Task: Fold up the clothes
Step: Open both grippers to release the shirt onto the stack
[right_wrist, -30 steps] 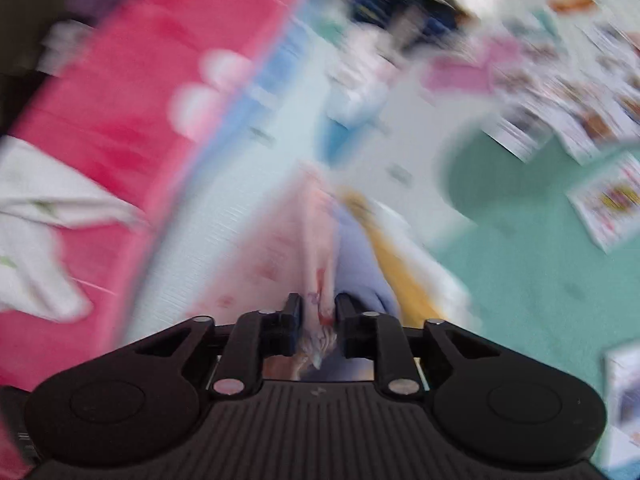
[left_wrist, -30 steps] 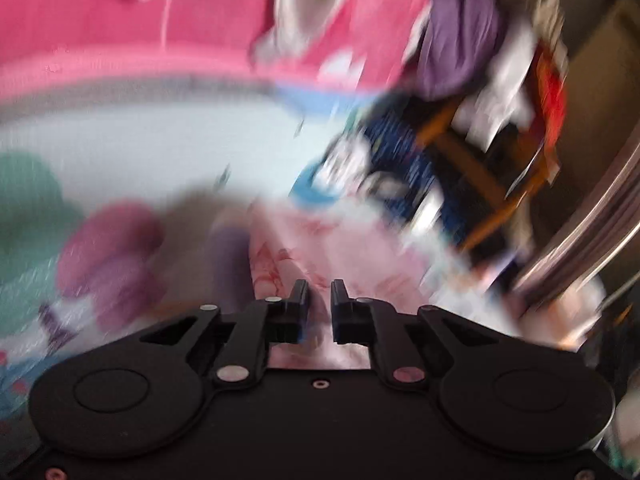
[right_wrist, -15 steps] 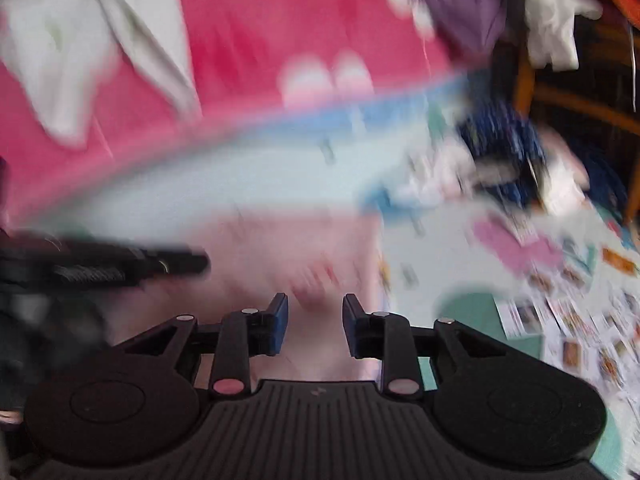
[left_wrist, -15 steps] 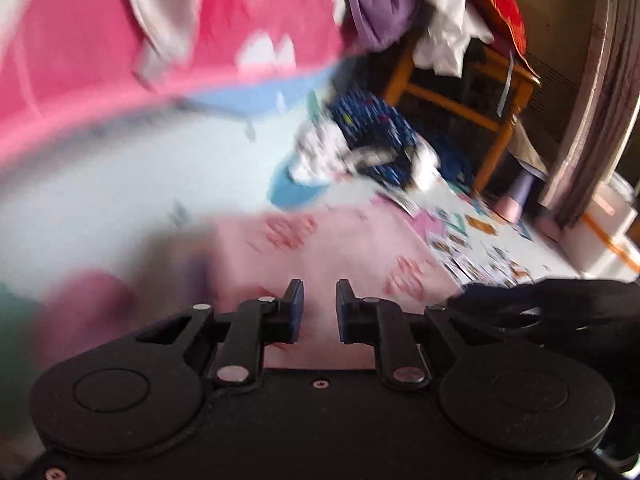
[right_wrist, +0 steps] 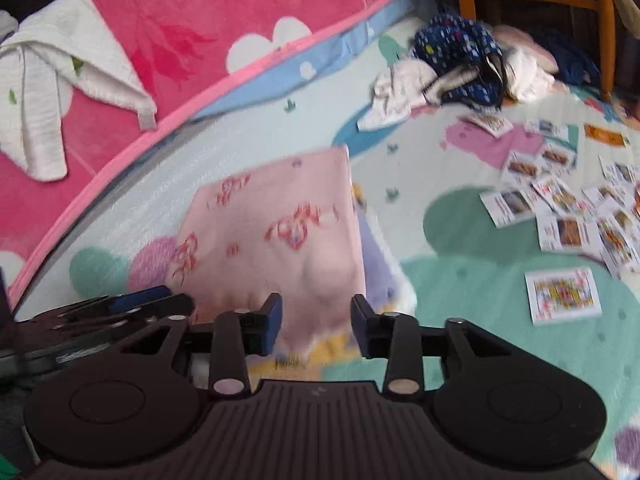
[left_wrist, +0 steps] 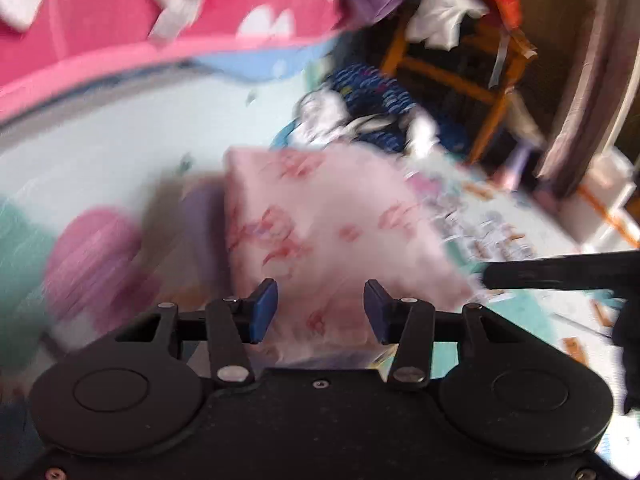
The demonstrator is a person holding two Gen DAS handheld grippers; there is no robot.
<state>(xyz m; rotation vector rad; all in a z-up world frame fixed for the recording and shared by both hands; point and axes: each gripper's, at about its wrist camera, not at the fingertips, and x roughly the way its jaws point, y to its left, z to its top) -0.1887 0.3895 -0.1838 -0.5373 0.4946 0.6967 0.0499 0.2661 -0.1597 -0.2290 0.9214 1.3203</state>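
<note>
A pink cloth with red prints lies folded in a flat rectangle on the pastel play mat. My left gripper hovers over the cloth's near edge. Its jaws are opening, and the blue pads stand apart without pressing on the fabric. My right gripper hangs over the near right corner of the same cloth, jaws also opening, pads clear of it. Each gripper shows in the other's view: the right gripper as a black bar, the left gripper at the lower left.
A lilac garment and something yellow peek out under the pink cloth. Behind are a pink bedspread with a white towel, a heap of blue and white clothes, and a wooden chair. Playing cards litter the mat on the right.
Both grippers have opened and let go of the pink cloth, which now lies flat and folded. Both views have rolled level and pulled back a little.
</note>
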